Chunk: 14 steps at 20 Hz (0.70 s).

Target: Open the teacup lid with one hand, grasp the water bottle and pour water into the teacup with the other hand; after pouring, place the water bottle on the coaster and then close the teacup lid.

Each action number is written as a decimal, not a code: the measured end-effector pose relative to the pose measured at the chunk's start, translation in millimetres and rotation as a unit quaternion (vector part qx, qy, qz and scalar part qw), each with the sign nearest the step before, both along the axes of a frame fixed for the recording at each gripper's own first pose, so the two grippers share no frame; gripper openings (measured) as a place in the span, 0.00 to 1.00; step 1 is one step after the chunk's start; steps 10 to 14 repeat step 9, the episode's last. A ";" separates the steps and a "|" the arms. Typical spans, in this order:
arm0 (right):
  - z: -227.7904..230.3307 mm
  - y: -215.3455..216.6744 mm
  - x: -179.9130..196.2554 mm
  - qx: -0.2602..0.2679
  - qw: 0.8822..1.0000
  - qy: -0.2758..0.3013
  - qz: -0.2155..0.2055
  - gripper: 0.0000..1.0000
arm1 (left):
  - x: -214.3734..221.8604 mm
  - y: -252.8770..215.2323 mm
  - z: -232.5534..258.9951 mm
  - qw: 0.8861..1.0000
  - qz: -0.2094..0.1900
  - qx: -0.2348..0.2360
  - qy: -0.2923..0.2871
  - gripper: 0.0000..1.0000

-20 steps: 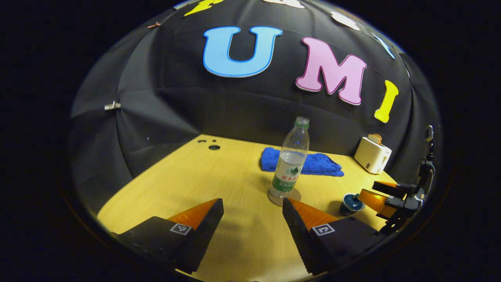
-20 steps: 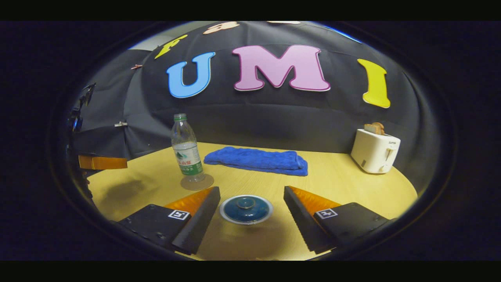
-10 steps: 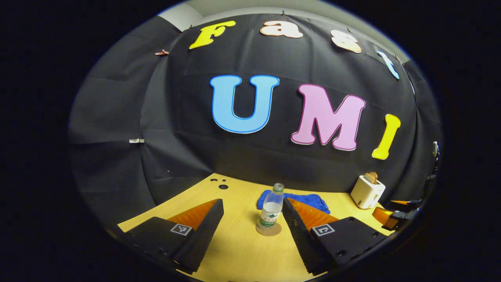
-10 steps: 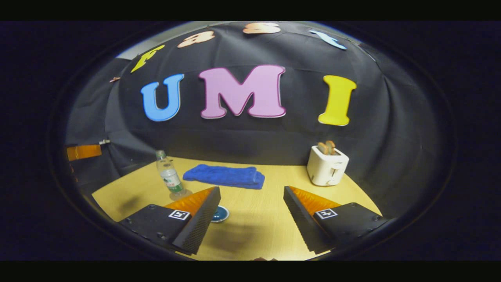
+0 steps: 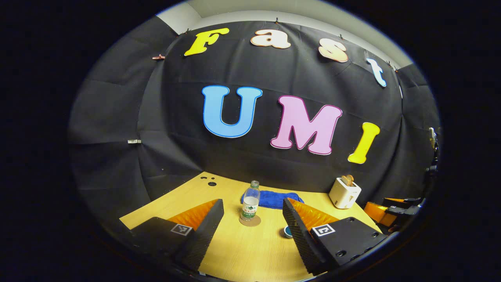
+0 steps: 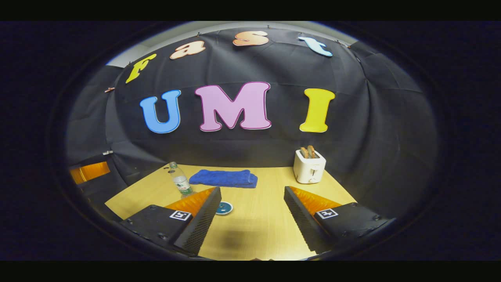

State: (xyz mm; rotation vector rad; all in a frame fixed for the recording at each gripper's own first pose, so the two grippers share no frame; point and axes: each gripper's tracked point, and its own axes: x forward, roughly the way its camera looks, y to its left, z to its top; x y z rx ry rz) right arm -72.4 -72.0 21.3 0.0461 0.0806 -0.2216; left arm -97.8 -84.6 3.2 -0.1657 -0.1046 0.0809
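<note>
A clear water bottle (image 5: 250, 203) with a green cap stands upright on a round coaster (image 5: 250, 221) in the middle of the yellow table (image 5: 250, 250). The bottle (image 6: 180, 182) also stands left of centre in the right gripper view. The dark blue teacup (image 6: 224, 208) with its lid on sits right of the bottle; in the left gripper view the teacup (image 5: 288, 232) is partly hidden by a finger. My left gripper (image 5: 252, 229) is open, high and well back from the bottle. My right gripper (image 6: 252, 217) is open, pulled back with the cup off to its left.
A folded blue towel (image 6: 224, 177) lies at the back of the table. A white toaster (image 6: 309, 166) with bread in its slots stands at the back right. Small holes (image 5: 211, 183) mark the table's far left corner. The other gripper (image 5: 391, 209) shows at the right edge.
Both grippers have drawn back and up from the table, so the bottle and lidded cup look smaller and farther. Both stay open. Bottle and cup have not moved.
</note>
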 end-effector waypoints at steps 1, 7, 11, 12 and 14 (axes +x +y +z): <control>2.8 6.3 -3.9 -0.004 1.000 -0.002 0.002 0.99 | -7.5 2.3 -0.8 1.000 0.001 0.003 -0.004 0.95; 16.5 53.6 -14.3 -0.023 0.999 -0.021 0.040 0.99 | -37.6 11.9 -1.8 1.000 0.009 0.012 -0.024 0.95; 17.9 68.6 -14.5 -0.023 0.998 -0.025 0.054 0.99 | -47.8 10.3 -3.2 1.000 0.007 0.007 -0.029 0.95; 17.9 68.6 -14.5 -0.023 0.998 -0.025 0.054 0.99 | -47.8 10.3 -3.2 1.000 0.007 0.007 -0.029 0.95; 17.9 68.6 -14.5 -0.023 0.998 -0.025 0.054 0.99 | -47.8 10.3 -3.2 1.000 0.007 0.007 -0.029 0.95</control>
